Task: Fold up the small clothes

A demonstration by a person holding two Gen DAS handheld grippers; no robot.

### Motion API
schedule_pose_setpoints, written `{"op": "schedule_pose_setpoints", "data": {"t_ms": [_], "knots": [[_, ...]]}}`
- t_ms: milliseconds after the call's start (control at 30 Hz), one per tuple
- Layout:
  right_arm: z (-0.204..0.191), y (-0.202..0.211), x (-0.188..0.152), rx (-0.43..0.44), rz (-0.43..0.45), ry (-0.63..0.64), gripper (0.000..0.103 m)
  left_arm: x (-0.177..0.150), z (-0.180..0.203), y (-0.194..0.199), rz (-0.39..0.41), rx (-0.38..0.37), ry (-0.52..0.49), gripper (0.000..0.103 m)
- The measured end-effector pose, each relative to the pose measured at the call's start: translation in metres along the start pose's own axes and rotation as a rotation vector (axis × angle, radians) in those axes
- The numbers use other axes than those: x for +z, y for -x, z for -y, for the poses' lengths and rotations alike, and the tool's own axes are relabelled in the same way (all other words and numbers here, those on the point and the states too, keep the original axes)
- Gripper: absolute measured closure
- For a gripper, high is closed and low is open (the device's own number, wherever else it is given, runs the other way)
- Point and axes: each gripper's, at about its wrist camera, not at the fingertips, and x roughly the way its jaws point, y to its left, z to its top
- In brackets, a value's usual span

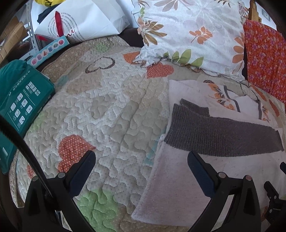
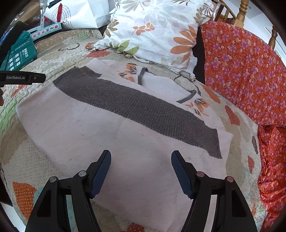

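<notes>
A small pale pink garment (image 2: 110,132) with a wide grey ribbed band (image 2: 143,105) lies flat on the quilted bedspread (image 1: 110,110). Under its far end shows a white piece with orange flower prints (image 2: 130,70). My right gripper (image 2: 141,157) hovers open over the near part of the pink cloth, with nothing between its fingers. My left gripper (image 1: 141,158) is open too, above the quilt at the garment's left edge (image 1: 157,160); its right finger (image 1: 200,174) stands over the pink cloth. In the right wrist view the left gripper's finger (image 2: 26,78) pokes in from the left.
A floral pillow (image 2: 157,30) lies behind the garment. An orange flowered cloth (image 2: 250,75) covers the right side. A teal box (image 1: 19,100), a white paper bag (image 1: 84,19) and a pastel toy box (image 1: 48,51) sit at the left. A wooden chair (image 2: 243,12) stands at the back right.
</notes>
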Motion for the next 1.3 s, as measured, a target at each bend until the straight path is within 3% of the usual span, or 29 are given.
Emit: {"op": "schedule_pose_setpoints", "data": {"t_ms": [167,267,333,367,600,767,1033,1300], "knots": [[-0.007,0.002,0.0,0.025,0.0,0.013,0.029,-0.002,0.001,-0.014,-0.062,-0.054,0.011,0.005],[-0.012,0.004,-0.002,0.042,0.001,0.02,0.029,-0.003,0.003,-0.029,-0.154,-0.129,0.007,0.029],[-0.017,0.005,-0.003,0.06,-0.001,0.023,0.029,-0.003,0.001,-0.038,-0.208,-0.167,0.034,0.056],[-0.019,0.005,-0.005,0.073,-0.003,0.022,0.029,-0.002,-0.004,-0.04,-0.23,-0.184,0.058,0.058],[-0.064,0.008,-0.005,0.175,-0.008,0.08,0.029,0.023,-0.053,-0.015,-0.131,-0.186,0.239,0.058],[-0.129,0.01,0.012,0.233,0.015,0.178,0.029,0.031,-0.09,0.008,-0.067,-0.161,0.323,0.053],[-0.21,-0.003,0.038,0.122,0.046,0.329,0.031,0.034,-0.148,0.021,-0.005,-0.106,0.458,0.047],[-0.223,-0.028,0.076,0.075,0.031,0.216,0.037,0.031,-0.176,0.026,0.006,-0.15,0.574,0.041]]}}
